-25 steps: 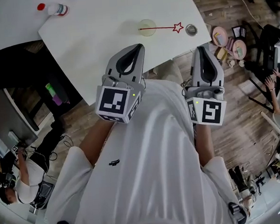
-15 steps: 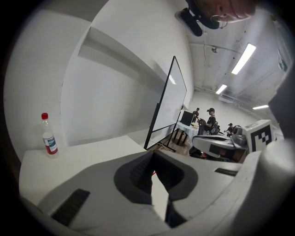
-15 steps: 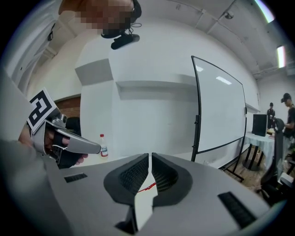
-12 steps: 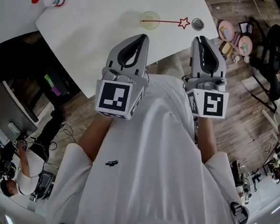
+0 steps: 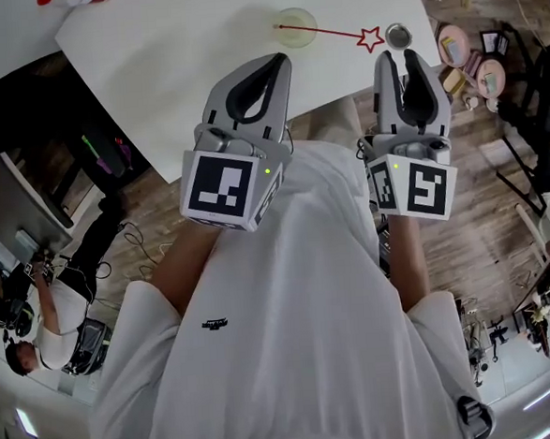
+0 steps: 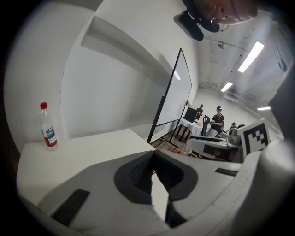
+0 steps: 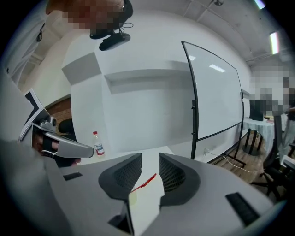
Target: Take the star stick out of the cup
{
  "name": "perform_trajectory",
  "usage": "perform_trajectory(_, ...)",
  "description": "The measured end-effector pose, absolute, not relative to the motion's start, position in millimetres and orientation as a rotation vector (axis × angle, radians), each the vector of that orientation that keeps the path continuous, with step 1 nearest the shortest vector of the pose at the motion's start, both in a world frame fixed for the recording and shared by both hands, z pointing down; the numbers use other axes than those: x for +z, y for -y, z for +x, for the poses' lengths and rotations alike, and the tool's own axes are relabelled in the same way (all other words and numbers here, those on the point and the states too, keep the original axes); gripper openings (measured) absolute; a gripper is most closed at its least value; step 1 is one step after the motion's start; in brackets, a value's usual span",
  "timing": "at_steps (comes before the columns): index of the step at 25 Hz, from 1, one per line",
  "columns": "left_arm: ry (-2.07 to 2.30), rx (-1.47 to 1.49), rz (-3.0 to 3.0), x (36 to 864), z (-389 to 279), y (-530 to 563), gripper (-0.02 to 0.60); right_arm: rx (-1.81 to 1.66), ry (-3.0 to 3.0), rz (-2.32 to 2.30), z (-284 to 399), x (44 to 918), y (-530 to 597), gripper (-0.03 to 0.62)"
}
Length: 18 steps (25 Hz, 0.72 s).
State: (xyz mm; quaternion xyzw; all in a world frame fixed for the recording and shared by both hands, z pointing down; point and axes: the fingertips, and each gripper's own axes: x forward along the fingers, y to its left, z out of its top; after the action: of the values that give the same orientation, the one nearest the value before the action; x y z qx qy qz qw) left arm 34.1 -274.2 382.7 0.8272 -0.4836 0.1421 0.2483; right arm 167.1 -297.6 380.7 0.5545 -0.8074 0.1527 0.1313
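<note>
Worktop: one white worktop point(image 5: 166, 76), carrying four things in all.
Cup: one pale, see-through cup point(image 5: 296, 27), upright toward the right end of the worktop.
Star stick: one thin red star stick point(image 5: 335, 34). Its plain end is inside the cup and it leans out over the rim to the right. Its open red star ends well clear of the cup, near the worktop's edge.
Round thing: one small metal-looking round thing point(image 5: 398, 35), just beside the star on its right. What it is cannot be told.
Bottle: one clear bottle point(image 6: 47, 131) with a red cap and a red label, upright at the far left corner, well apart from the cup.
Left gripper: one left gripper point(image 5: 279, 62), held over the near edge of the worktop. Its two fingers point(image 6: 138, 173) are clenched tip to tip with nothing between them.
Right gripper: one right gripper point(image 5: 397, 57), just short of the star and the round thing. Its two fingers point(image 7: 120, 177) are released and have just been opening. Nothing sits between them; the stick and cup only show through the gap, further off.
Marker cubes: two, one on each gripper.
Whiteboard: one black-framed whiteboard point(image 7: 216, 101) on a stand beyond the worktop.
Onlookers: at least two people at the edges of the head view.
</note>
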Motion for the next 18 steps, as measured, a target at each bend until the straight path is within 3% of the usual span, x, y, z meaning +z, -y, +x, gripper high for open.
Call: perform_trajectory(18,1.293,0.506,2.14,421.9,41.9,275.5,-0.005,0.692,2.31,1.53,168.2,449.0,324.7,0.12)
